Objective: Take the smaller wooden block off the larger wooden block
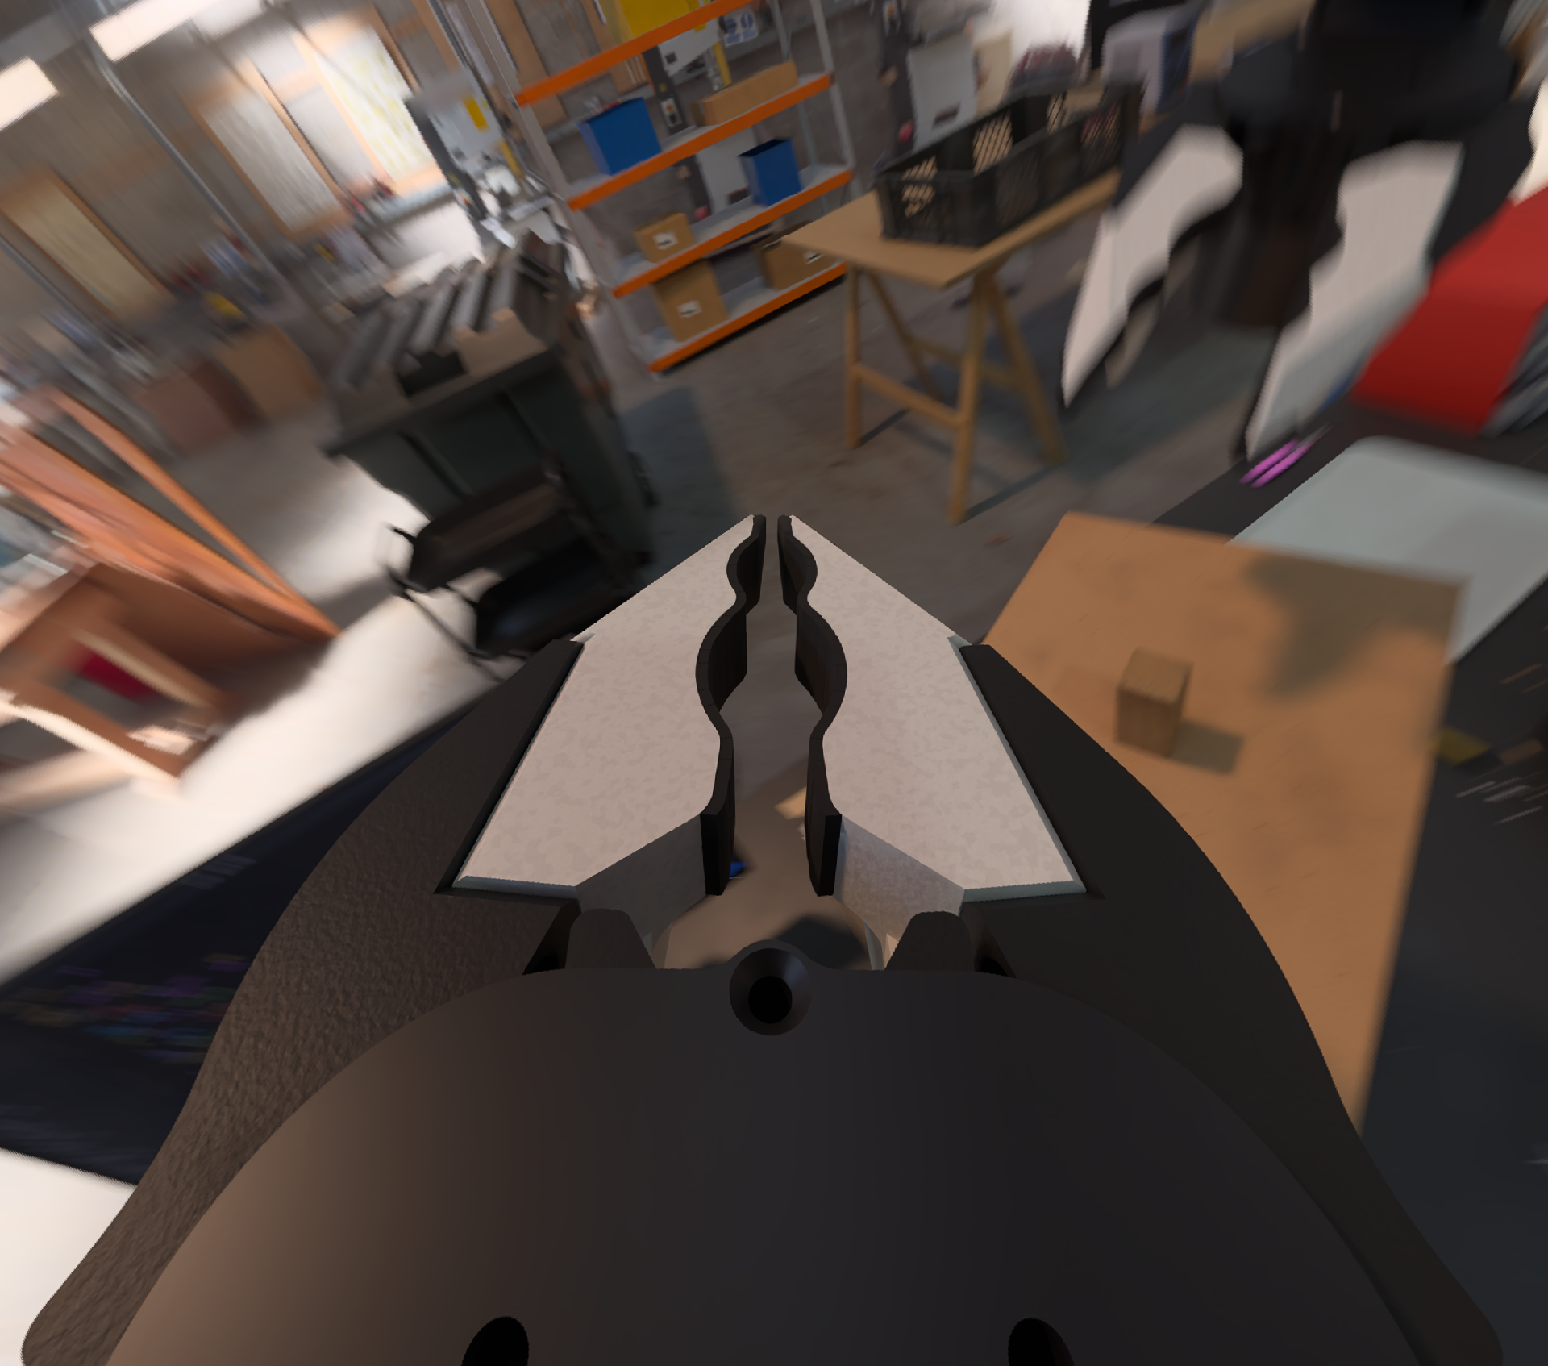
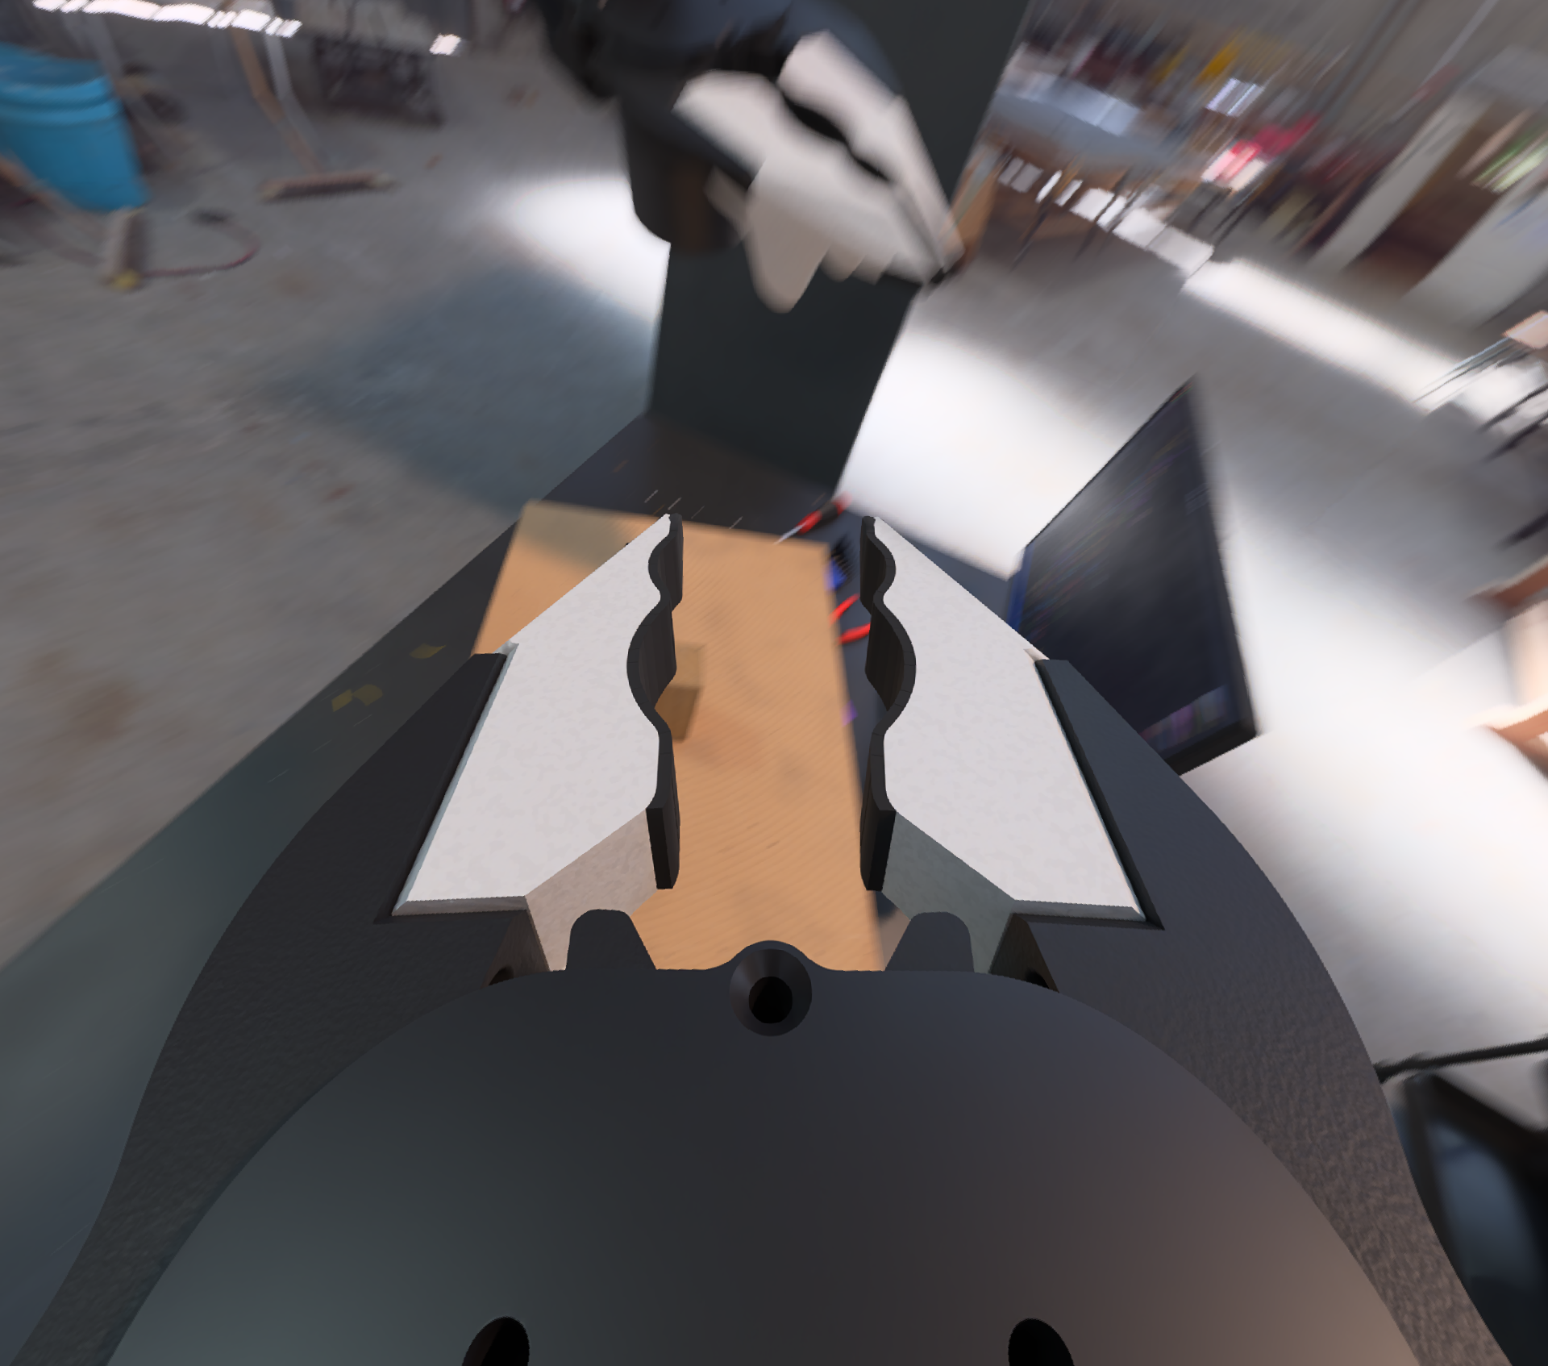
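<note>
left tongs (image 1: 771, 530) nearly closed, empty, right tongs (image 2: 769, 530) parted, empty, small block (image 1: 1154, 708) unhidden only in left view

Small tan wooden cube (image 2: 685, 689): left half hidden behind right gripper's white left finger (image 2: 578, 722) in right wrist view. Flat tan wooden board (image 1: 1307, 781): near corner covered by black gripper housing in left wrist view. Far white-fingered gripper (image 2: 846, 186): motion-blurred, opening unreadable.
</note>
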